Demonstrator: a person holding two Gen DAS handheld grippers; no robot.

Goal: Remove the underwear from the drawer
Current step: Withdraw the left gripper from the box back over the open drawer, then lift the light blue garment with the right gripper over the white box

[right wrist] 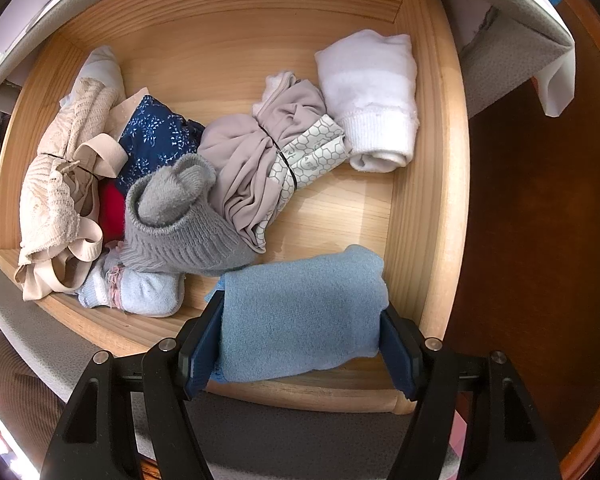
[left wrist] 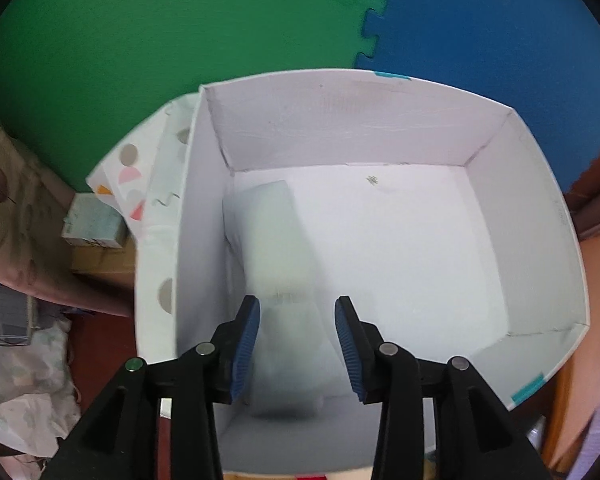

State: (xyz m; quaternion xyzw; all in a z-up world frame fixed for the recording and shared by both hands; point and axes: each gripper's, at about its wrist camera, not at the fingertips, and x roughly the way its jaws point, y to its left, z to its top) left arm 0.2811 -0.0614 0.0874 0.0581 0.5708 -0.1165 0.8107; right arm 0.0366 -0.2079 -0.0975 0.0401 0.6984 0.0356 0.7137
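In the right wrist view, a pale wooden drawer (right wrist: pixel 428 184) fills most of the frame, its grain running across the floor and walls. A heap of folded and rolled garments covers the left and centre of it. At the lower centre, the right gripper (right wrist: pixel 302 344) has its jaws clenched on a folded light blue underwear piece (right wrist: pixel 300 316), one blue pad pressed to each side of it; the piece sits just above the drawer's near front edge. A grey knitted roll (right wrist: pixel 176 216) lies just left of centre, touching a taupe bundle (right wrist: pixel 252 160) tied with a dark band. A white rolled cloth (right wrist: pixel 372 100) rests in the upper right, against the drawer's right wall. A cream lace garment (right wrist: pixel 60 184) lies along the left wall, with a navy patterned piece (right wrist: pixel 156 136) beside it. In the left wrist view, a white open box (left wrist: pixel 540 216) takes up the centre and right of the frame, standing on green and blue foam floor mats (left wrist: pixel 140 40) that span the top. The left gripper (left wrist: pixel 298 344) hangs over the box at the lower centre, its jaws released and spread apart. A pale folded item (left wrist: pixel 272 240) lies on the box floor toward the left wall, blurred, reaching down between the blue pads without clearly touching them.
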